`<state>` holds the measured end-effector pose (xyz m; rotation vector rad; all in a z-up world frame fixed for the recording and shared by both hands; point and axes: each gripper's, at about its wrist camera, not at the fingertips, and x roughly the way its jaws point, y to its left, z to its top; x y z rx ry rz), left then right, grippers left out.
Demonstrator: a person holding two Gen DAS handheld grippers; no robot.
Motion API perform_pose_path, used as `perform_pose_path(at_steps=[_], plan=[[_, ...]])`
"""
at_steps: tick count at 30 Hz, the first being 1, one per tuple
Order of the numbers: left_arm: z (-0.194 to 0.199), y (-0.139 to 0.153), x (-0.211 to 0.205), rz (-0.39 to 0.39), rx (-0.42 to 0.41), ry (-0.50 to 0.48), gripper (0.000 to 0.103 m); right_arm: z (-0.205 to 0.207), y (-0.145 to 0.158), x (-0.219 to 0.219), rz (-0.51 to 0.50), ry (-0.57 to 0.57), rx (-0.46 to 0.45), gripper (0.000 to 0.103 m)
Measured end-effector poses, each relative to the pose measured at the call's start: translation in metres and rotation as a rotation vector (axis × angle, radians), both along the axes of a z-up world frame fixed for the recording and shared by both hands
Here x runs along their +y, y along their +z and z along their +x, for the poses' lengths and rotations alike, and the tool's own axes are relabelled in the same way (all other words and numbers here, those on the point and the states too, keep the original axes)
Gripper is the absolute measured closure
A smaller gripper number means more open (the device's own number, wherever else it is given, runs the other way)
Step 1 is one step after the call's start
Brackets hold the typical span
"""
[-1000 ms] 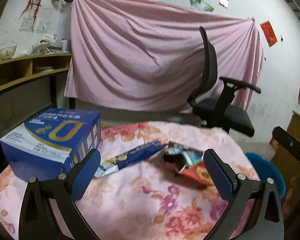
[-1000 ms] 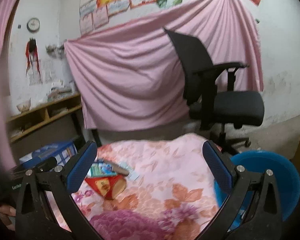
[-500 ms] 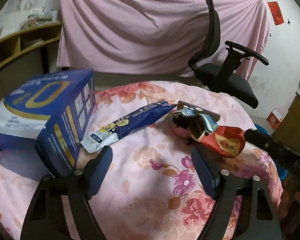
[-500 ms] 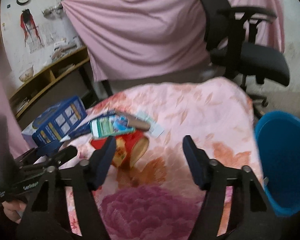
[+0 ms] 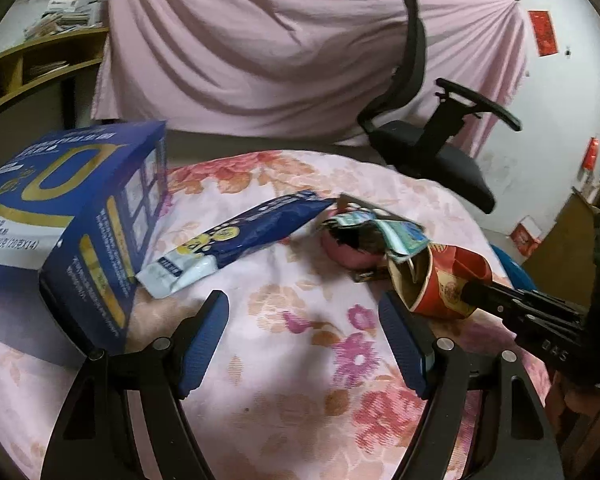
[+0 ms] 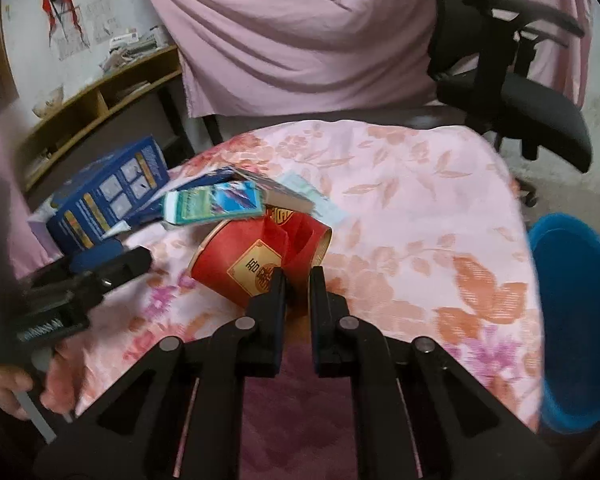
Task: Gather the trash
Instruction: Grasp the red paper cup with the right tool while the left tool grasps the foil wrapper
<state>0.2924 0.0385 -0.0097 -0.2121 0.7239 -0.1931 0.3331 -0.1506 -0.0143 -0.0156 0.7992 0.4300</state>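
Left wrist view: our left gripper [image 5: 302, 336] hung with its jaws apart and nothing between them, over bare floral cloth on the counter [image 5: 300, 412]. We judged it was waiting for a target. The blue sachet [image 5: 240, 240] lay just beyond it, its end beside the big blue box [image 5: 72, 216] at far left, likely the next pick. The red paper cup [image 5: 444, 280] lay on its side at right, mouth toward us, with the right gripper's dark finger against its wall.

Right wrist view: our right gripper [image 6: 297, 280] was closing on the red paper cup's crumpled rim, the wall between the jaws. A rim pinch suits a soft tipped cup. A teal wrapper [image 6: 214, 202] lay just beyond the cup, touching it. The blue bin [image 6: 580, 320] stood off the counter's right edge, probably the drop spot.
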Motion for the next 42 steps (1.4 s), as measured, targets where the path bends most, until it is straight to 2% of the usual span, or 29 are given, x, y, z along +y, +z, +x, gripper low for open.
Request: perform_pose_path(at_steps=[5, 8, 15, 25, 28, 35, 42], plan=[[-0.001, 0.002, -0.010, -0.024, -0.005, -0.071, 0.031, -0.003, 0.004, -0.032, -0.050, -0.078, -0.022, 0.064], [0.003, 0.006, -0.014, -0.070, -0.022, -0.090, 0.031, -0.004, 0.006, -0.053, -0.031, -0.122, -0.028, 0.064], [0.021, 0.014, -0.018, -0.184, -0.016, -0.063, 0.033, -0.004, 0.009, -0.063, -0.037, -0.162, -0.049, 0.064], [0.036, 0.005, -0.010, -0.304, 0.059, -0.001, 0.087, -0.009, 0.009, -0.050, -0.043, -0.139, -0.072, 0.064], [0.033, 0.008, -0.006, -0.325, 0.049, -0.001, 0.093, -0.010, 0.010, -0.050, -0.038, -0.139, -0.077, 0.064], [0.022, 0.017, -0.013, -0.294, 0.001, -0.015, 0.103, -0.014, 0.012, -0.053, -0.003, -0.132, -0.094, 0.064], [-0.010, 0.040, -0.036, -0.139, -0.192, -0.017, 0.103, -0.022, 0.019, -0.055, 0.042, -0.131, -0.151, 0.064]])
